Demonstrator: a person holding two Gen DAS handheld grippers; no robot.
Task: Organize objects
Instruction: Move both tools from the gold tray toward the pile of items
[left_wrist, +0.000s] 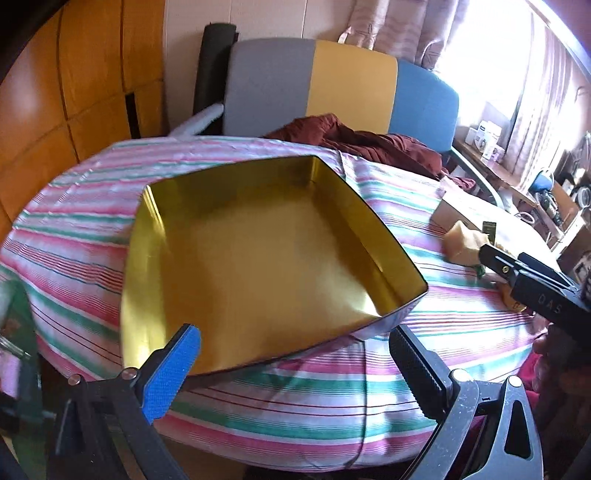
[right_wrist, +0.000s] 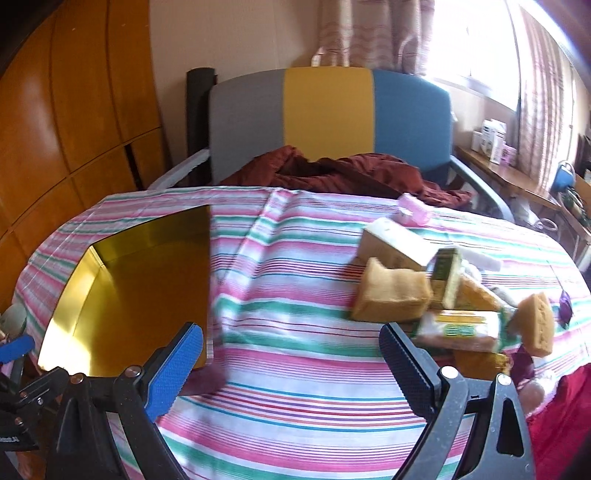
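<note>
Tin: shallow gold-lined rectangular metal tin, empty, on the left of the striped cloth; likely light, stiff, slick-walled — best pinched by a rim.
Goods: the tan spongy block looks soft and light, take it across its flat sides; cream cardboard box and clear-wrapped yellow-green packet lie touching it, packet probably slippery.
Left gripper: jaws spread wide, holding nothing, hovering at the tin's near edge.
Right gripper: jaws wide too, empty, between tin and pile.
Surroundings: pink-green striped tablecloth, rumpled maroon garment behind.
Obstacle: pile is tightly crowded; neighbours may shift.
</note>
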